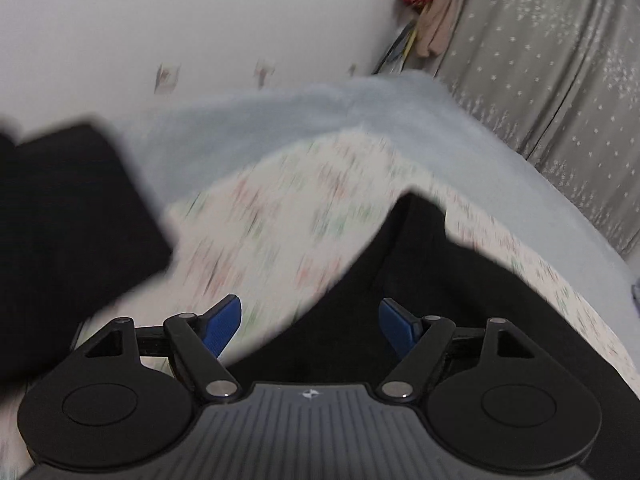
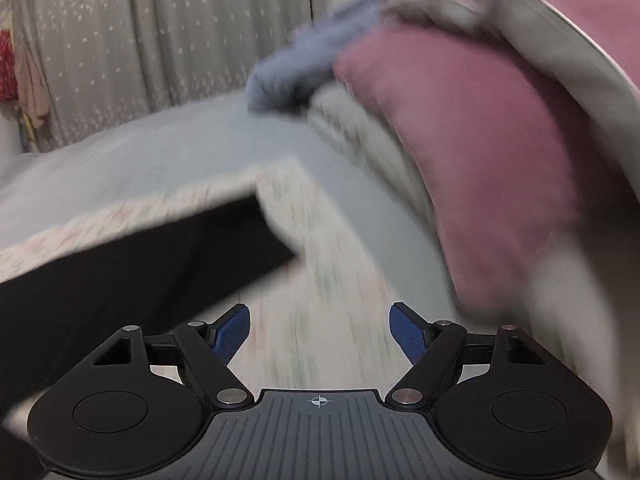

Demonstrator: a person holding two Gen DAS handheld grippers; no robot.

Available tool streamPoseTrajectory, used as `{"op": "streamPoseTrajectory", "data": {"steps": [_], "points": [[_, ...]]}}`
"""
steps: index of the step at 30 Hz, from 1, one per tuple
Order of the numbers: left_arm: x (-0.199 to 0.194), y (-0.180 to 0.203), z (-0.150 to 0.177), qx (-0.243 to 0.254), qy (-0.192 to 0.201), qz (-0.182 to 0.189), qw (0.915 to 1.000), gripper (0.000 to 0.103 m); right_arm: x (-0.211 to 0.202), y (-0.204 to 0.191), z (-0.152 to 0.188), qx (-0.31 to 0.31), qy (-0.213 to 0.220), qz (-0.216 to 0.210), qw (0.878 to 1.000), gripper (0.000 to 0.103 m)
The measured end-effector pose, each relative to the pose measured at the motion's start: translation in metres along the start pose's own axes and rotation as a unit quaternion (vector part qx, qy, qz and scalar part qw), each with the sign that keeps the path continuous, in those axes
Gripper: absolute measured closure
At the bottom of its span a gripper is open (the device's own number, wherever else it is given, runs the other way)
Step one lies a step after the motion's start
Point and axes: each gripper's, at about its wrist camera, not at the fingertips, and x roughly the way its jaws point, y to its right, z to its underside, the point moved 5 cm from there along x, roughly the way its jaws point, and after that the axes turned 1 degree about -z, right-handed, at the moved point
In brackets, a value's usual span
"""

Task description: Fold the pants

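Note:
Black pants [image 1: 420,280] lie on a floral sheet [image 1: 280,208] spread over a pale blue bed. In the left wrist view one part runs under my left gripper [image 1: 310,320], which is open and empty above the cloth. Another black piece [image 1: 68,232] lies at the left. In the right wrist view a black pant leg [image 2: 140,264] stretches from the left toward the sheet's middle. My right gripper [image 2: 320,328] is open and empty over the floral sheet [image 2: 320,280], just right of the leg. Both views are motion-blurred.
A pink pillow or blanket [image 2: 480,140] and grey bedding [image 2: 360,128] pile up at the right, with a blue cloth [image 2: 288,76] behind. A grey starred curtain [image 1: 540,60] hangs behind the bed. Clothes [image 1: 428,8] hang in the corner by a white wall.

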Motion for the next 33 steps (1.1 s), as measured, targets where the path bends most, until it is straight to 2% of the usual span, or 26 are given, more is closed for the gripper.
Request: {"op": "streamPoseTrajectory", "data": {"steps": [5,7,10,11,12,13,14,15,16,18,22,25,29,33], "points": [[-0.006,-0.024,0.039,-0.011,-0.029,-0.006,0.9995,0.023,-0.069,0.033,0.092,0.017,-0.046,-0.032,0.998,0.026],[0.001,-0.029,0.048,-0.018,-0.040,0.000,0.9990,0.023,-0.082,0.049,0.118,0.040,-0.058,-0.034,0.997,0.026],[0.012,-0.029,0.058,-0.020,-0.056,0.010,0.9982,0.028,-0.085,0.071,0.148,0.079,-0.067,-0.043,0.994,0.036],[0.014,-0.028,0.059,-0.018,-0.057,0.012,0.9981,0.036,-0.084,0.072,0.157,0.088,-0.072,-0.048,0.992,0.040],[0.013,-0.028,0.060,-0.016,-0.054,0.014,0.9983,0.051,-0.081,0.071,0.165,0.095,-0.079,-0.056,0.991,0.049],[0.014,-0.027,0.059,-0.015,-0.052,0.015,0.9984,0.061,-0.078,0.070,0.171,0.100,-0.078,-0.063,0.990,0.054],[0.015,-0.027,0.059,-0.018,-0.054,0.016,0.9982,0.086,-0.076,0.070,0.173,0.104,-0.070,-0.057,0.990,0.069],[0.016,-0.028,0.058,-0.025,-0.059,0.021,0.9977,0.101,-0.075,0.070,0.173,0.103,-0.065,-0.049,0.991,0.086],[0.017,-0.029,0.057,-0.033,-0.058,0.020,0.9975,0.102,-0.073,0.069,0.170,0.109,-0.064,-0.058,0.990,0.091],[0.012,-0.031,0.054,-0.033,-0.053,0.012,0.9980,0.102,-0.082,0.069,0.162,0.114,-0.054,-0.059,0.990,0.092],[-0.013,-0.042,0.045,-0.053,-0.033,0.029,0.9976,0.102,-0.127,0.068,0.131,0.083,0.009,-0.048,0.995,0.093],[-0.030,-0.053,0.044,-0.058,-0.032,0.035,0.9972,0.102,-0.154,0.070,0.121,0.078,0.031,-0.051,0.995,0.093],[-0.043,-0.063,0.053,-0.040,-0.029,0.021,0.9986,0.102,-0.150,0.070,0.148,0.043,0.000,-0.019,0.999,0.093],[-0.042,-0.069,0.060,-0.037,-0.038,0.018,0.9984,0.102,-0.117,0.088,0.189,0.075,-0.056,-0.011,0.996,0.093]]}}
